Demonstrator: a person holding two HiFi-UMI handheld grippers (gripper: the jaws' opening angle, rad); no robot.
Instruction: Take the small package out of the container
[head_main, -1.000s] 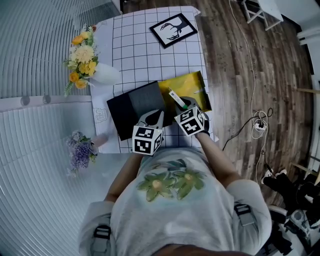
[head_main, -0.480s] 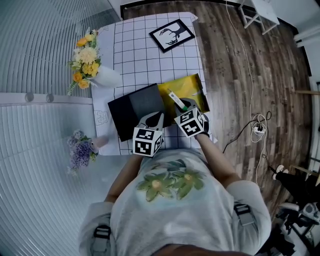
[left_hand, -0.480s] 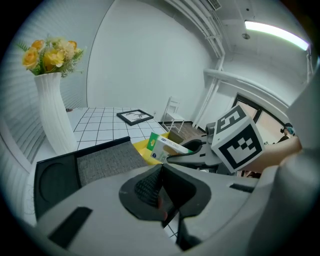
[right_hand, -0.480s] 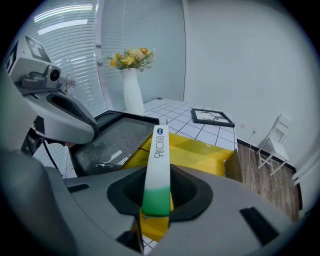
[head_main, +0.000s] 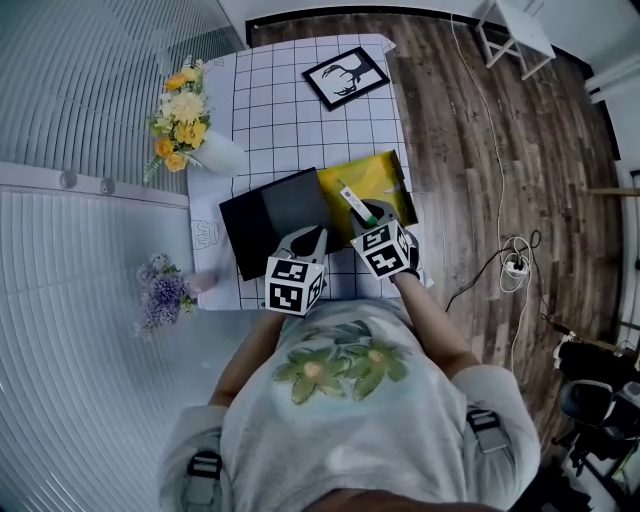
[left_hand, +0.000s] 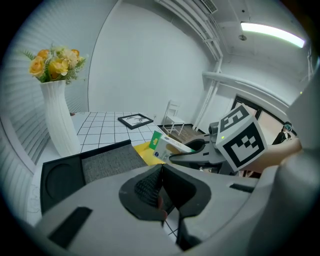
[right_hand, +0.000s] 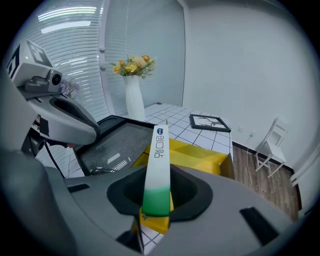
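A slim white-and-green small package (right_hand: 157, 165) stands on edge between the jaws of my right gripper (right_hand: 156, 202), which is shut on its green end. In the head view the package (head_main: 350, 198) sticks out over the near edge of the open yellow container (head_main: 375, 180), held by the right gripper (head_main: 366, 212). My left gripper (left_hand: 161, 175) is shut with nothing between its pads. It hovers at the near edge of the black tray (head_main: 275, 210), just left of the right gripper. The package (left_hand: 167, 145) also shows from the left gripper view.
A white vase of yellow flowers (head_main: 200, 140) stands at the table's left edge, and a framed deer picture (head_main: 346, 77) lies at the far end. The grid-patterned cloth (head_main: 290, 110) covers the table. Wood floor, a cable and a white chair (head_main: 515, 25) lie to the right.
The head view has drifted slightly. Both grippers and the held package keep their places over the tray and the yellow container.
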